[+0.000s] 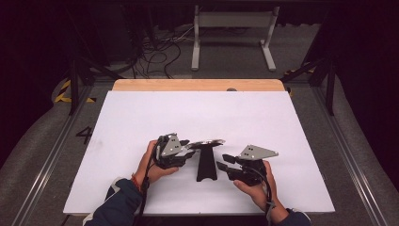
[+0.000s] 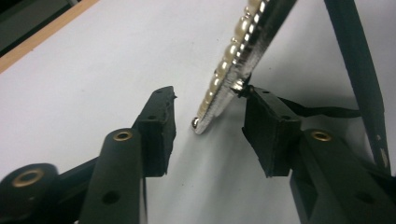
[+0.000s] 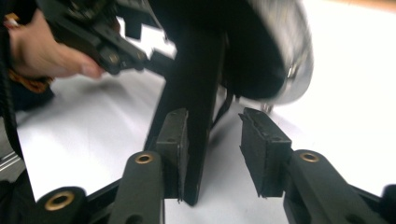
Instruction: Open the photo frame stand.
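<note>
White table (image 1: pixel 141 117) carried a black stand (image 1: pixel 206 165) between left gripper (image 1: pixel 187 148) and right gripper (image 1: pixel 224 161), both parted and gripping nothing. Left gripper view alone revealed pearls on the silver bracelet (image 2: pixel 233 65) hanging from the stand between its jaws. Right gripper view showed the stand's post against one jaw.

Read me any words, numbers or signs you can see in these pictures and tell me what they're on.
"4": a dark number on the grey floor left of the table.
Nothing to read on the black stand, the pearl-edged piece on it, or either gripper.
</note>
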`<state>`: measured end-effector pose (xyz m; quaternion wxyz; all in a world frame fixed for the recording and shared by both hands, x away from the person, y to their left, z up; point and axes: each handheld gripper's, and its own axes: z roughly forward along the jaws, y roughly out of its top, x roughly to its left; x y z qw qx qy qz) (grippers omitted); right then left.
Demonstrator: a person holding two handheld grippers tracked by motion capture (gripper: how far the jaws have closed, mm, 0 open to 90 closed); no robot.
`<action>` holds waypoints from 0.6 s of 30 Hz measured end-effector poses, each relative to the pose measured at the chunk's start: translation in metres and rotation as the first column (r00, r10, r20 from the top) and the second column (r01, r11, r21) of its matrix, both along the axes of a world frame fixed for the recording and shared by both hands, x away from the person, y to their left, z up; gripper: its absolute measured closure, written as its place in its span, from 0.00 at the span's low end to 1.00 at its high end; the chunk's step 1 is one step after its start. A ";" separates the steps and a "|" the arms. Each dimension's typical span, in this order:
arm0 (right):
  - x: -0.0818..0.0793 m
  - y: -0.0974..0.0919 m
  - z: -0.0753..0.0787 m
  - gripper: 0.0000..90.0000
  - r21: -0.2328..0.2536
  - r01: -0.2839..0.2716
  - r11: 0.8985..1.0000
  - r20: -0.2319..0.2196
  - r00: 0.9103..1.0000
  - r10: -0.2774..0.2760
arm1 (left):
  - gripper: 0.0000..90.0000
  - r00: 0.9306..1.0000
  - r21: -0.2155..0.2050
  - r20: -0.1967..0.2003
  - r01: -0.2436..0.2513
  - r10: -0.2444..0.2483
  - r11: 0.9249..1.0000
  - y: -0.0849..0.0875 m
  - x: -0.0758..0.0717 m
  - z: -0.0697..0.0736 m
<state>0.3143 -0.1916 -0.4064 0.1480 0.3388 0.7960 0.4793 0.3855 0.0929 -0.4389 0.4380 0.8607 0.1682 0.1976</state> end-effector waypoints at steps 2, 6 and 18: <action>-0.007 0.001 0.007 0.77 0.001 0.002 1.000 0.057 0.998 -0.002 | 0.54 1.000 -0.005 0.003 -0.013 0.013 1.000 0.002 0.001 0.001; -0.015 0.009 0.010 0.92 0.001 -0.029 1.000 0.107 0.994 0.028 | 0.54 1.000 -0.019 -0.007 -0.010 0.010 1.000 0.003 0.001 0.002; -0.018 0.053 -0.008 1.00 -0.044 -0.046 0.998 0.122 0.991 0.051 | 0.73 0.999 -0.037 -0.034 0.012 -0.013 0.999 -0.007 0.006 -0.007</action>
